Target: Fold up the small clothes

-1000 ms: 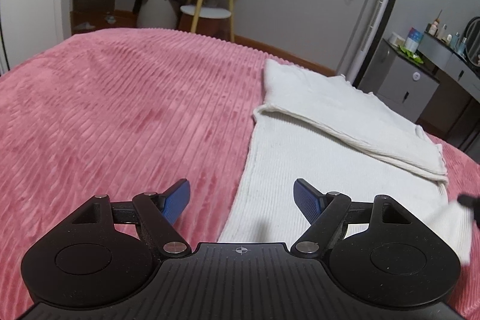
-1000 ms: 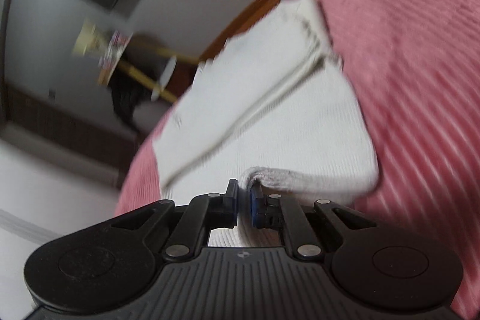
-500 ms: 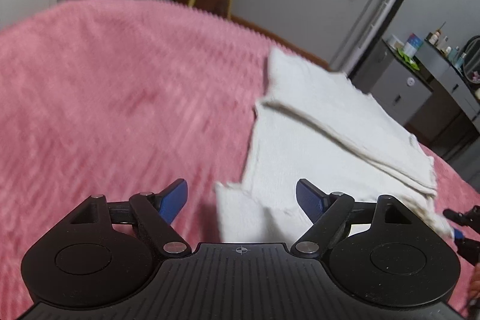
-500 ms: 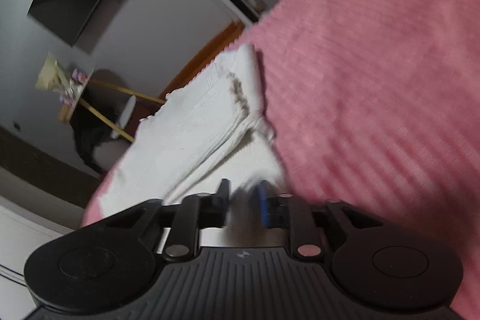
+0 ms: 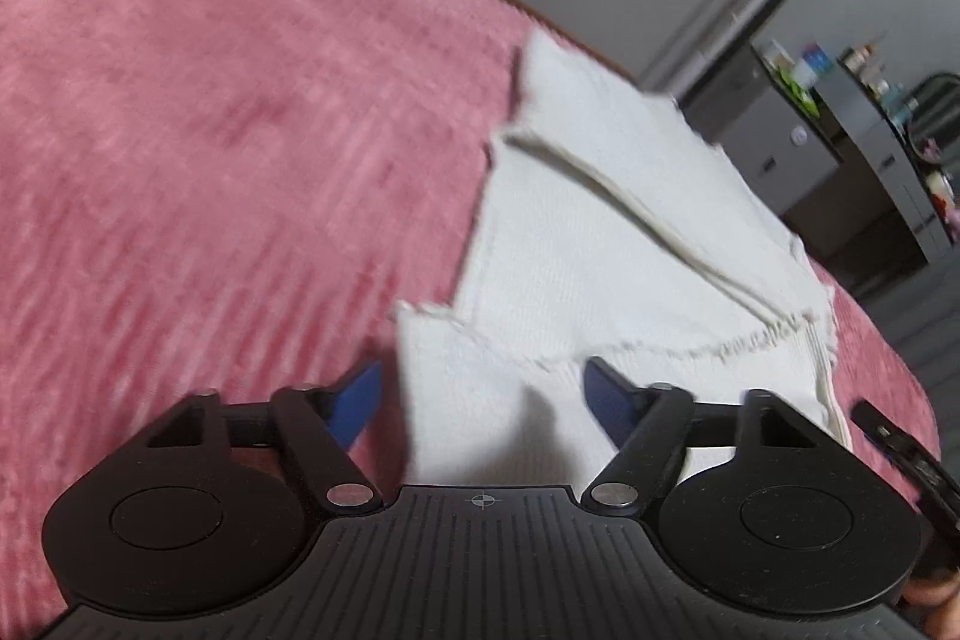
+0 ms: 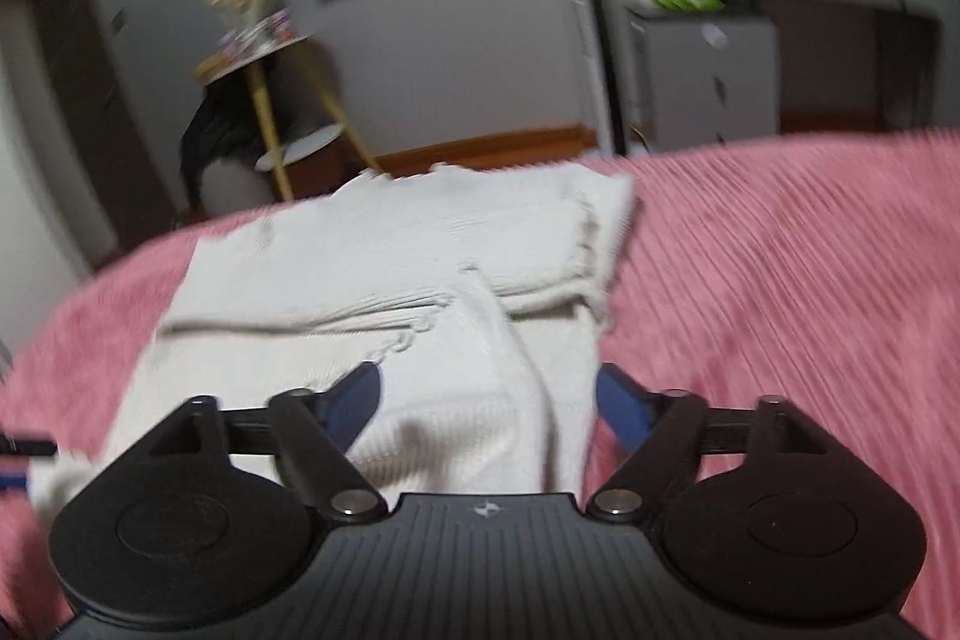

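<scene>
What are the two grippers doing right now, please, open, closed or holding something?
Left gripper: jaws closing, pads not yet pressing the white garment lying between them.
Right gripper: jaws opening, garment between them, released.

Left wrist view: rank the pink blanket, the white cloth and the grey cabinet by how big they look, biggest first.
1. Pink blanket, fills most of the view.
2. White cloth, covers part of the blanket.
3. Grey cabinet, smallest here, but it stands farther from the camera, so its true size against the cloth is unsure.

Two black handheld grippers
Left gripper (image 5: 483,397) and right gripper (image 6: 489,400): blue pads, silver pivot screws, ribbed bodies.
</scene>
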Demonstrator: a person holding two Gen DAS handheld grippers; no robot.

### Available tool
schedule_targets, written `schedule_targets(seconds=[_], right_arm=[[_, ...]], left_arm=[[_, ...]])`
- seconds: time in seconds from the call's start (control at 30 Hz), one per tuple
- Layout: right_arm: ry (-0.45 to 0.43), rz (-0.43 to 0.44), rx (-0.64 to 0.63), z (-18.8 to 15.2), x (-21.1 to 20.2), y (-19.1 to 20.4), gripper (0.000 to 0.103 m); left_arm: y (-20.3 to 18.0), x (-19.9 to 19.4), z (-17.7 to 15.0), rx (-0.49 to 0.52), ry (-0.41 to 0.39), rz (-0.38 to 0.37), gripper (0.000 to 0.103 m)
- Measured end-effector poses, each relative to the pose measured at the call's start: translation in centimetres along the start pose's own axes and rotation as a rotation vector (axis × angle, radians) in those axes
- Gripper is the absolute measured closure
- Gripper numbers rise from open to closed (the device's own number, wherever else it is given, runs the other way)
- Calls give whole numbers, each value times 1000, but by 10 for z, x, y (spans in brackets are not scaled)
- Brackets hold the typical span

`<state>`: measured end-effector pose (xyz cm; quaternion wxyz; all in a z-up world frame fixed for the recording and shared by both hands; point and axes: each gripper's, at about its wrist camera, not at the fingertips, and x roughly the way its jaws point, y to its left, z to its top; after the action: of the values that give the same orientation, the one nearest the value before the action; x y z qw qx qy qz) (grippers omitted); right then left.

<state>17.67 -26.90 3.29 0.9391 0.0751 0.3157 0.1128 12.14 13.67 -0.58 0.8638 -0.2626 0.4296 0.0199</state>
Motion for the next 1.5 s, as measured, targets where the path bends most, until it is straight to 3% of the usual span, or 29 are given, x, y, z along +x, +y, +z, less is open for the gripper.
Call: schedule_targets(seconds=[0.1,0.2,0.23,0.27,0.33,0.43,0.5,0.77,0.97,1.1,1.27,1.5], right_arm=[[12,-27,-82,5,11,17,21],[47,-88,-93,14,29,19,23],[56,-96,-95,15,35,19,31],[67,-104,-101,17,42,18,46],[93,-110,-100,17,52,15,65],[127,-92,-95,15,64,13,74],[126,-87,-112,12,65,15,95],[21,-86,-116,20,40,13,97],[-99,-155,-124,47,31,13,97],[-154,-219,-132,67,47,11,97],[-143,-237,-92,82,81,0,97],[-39,-189,-11,80,127,-30,97]], left_arm=[[-3,9,1,10,46,-6,55],[-3,12,3,9,40,-2,75],[-2,14,3,6,42,-13,80],[-1,16,3,3,46,-23,87],[1,19,5,0,55,-39,88],[4,21,6,-8,58,-68,91],[3,19,8,2,41,-68,91],[-15,-8,35,181,-96,-74,92],[-43,-11,82,284,-216,-49,93],[-71,11,115,352,-276,-43,93],[-101,57,143,431,-284,2,93],[-108,124,156,461,-205,102,92]])
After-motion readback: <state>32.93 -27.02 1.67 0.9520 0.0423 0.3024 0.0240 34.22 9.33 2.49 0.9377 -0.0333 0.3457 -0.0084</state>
